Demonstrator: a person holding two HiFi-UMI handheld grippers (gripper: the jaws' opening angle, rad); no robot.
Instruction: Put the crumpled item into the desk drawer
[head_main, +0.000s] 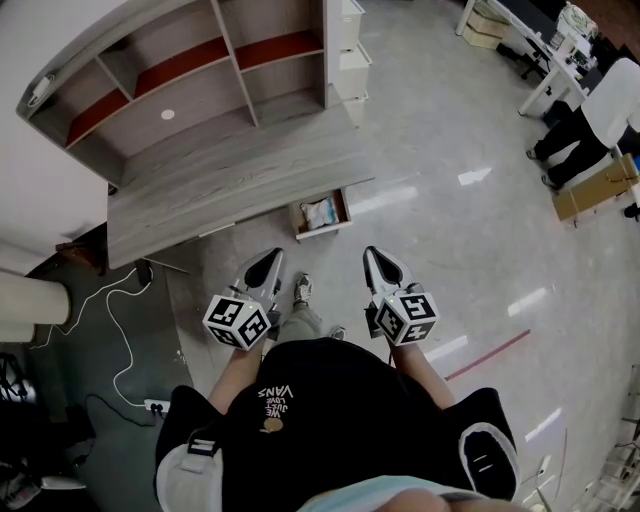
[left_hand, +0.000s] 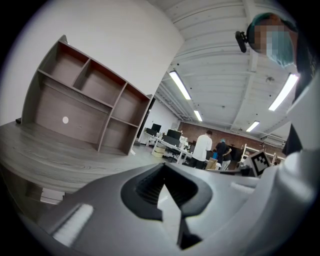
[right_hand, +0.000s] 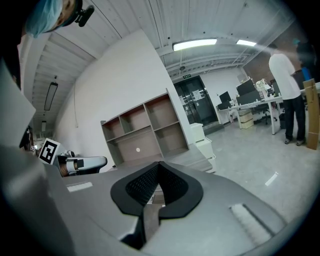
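A grey wooden desk (head_main: 220, 175) with a shelf hutch stands ahead of me. Its small drawer (head_main: 342, 208) is pulled open at the front right. A crumpled white and blue item (head_main: 320, 212) lies inside the drawer. My left gripper (head_main: 272, 256) hovers short of the desk edge, to the left of the drawer, jaws together and empty. My right gripper (head_main: 370, 251) hangs just right of the drawer, also shut with nothing in it. The left gripper (left_hand: 162, 167) faces the desk top, and the right gripper (right_hand: 159, 164) faces the hutch, pads meeting at the tip.
A white drawer cabinet (head_main: 351, 50) stands at the desk's right end. Cables and a power strip (head_main: 152, 405) lie on the floor at the left. A cardboard box (head_main: 595, 188) and a white chair (head_main: 612, 105) sit far right. People (left_hand: 202, 149) stand at distant desks.
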